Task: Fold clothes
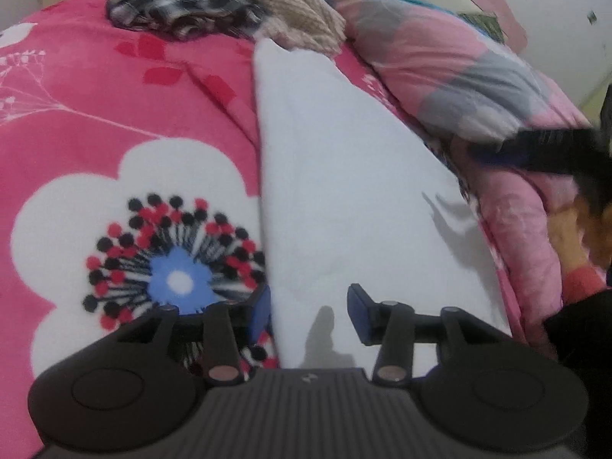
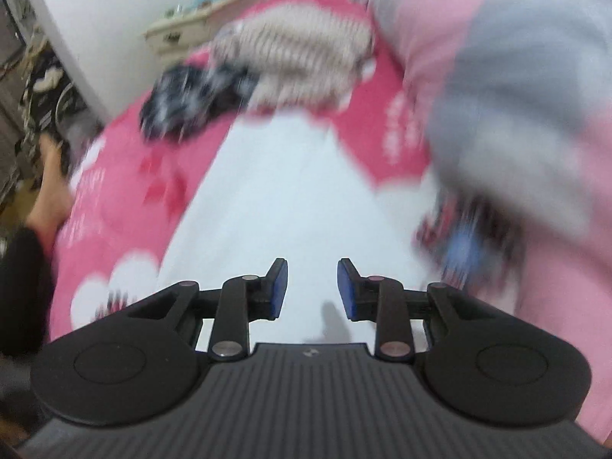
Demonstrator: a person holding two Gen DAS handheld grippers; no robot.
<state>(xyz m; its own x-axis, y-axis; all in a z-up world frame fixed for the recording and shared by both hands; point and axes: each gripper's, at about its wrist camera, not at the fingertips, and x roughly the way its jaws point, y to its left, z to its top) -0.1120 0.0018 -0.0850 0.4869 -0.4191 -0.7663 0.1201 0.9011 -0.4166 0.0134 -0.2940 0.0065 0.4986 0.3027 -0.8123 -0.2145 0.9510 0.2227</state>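
The bed (image 1: 95, 88) is the biggest thing, covered by a pink sheet with large white flowers. On it lies the white cloth (image 1: 344, 176), a long folded piece running from the near edge of the bed toward the far end; this is the landmark here.

To the right of the white cloth a quilt (image 1: 451, 76) in pink and grey squares is heaped along the bed. Beyond the far tip of the white cloth there is a beige knit sweater (image 1: 290, 11), which touches or slightly overlaps that tip. Left of the sweater, also beyond the white cloth, a black-and-white checked garment (image 1: 179, 4) lies crumpled.

The left gripper (image 1: 309, 311) hangs over the near end of the white cloth. One of its fingers (image 1: 260, 311) is just over the left edge of the cloth, the other is above the cloth. The fingers are released, with nothing between them.

The right gripper (image 2: 311, 290) is also above the near part of the white cloth (image 2: 290, 191). This view is strongly blurred. Its fingers (image 2: 278, 288) stand apart, a narrower gap, and they grasp nothing.
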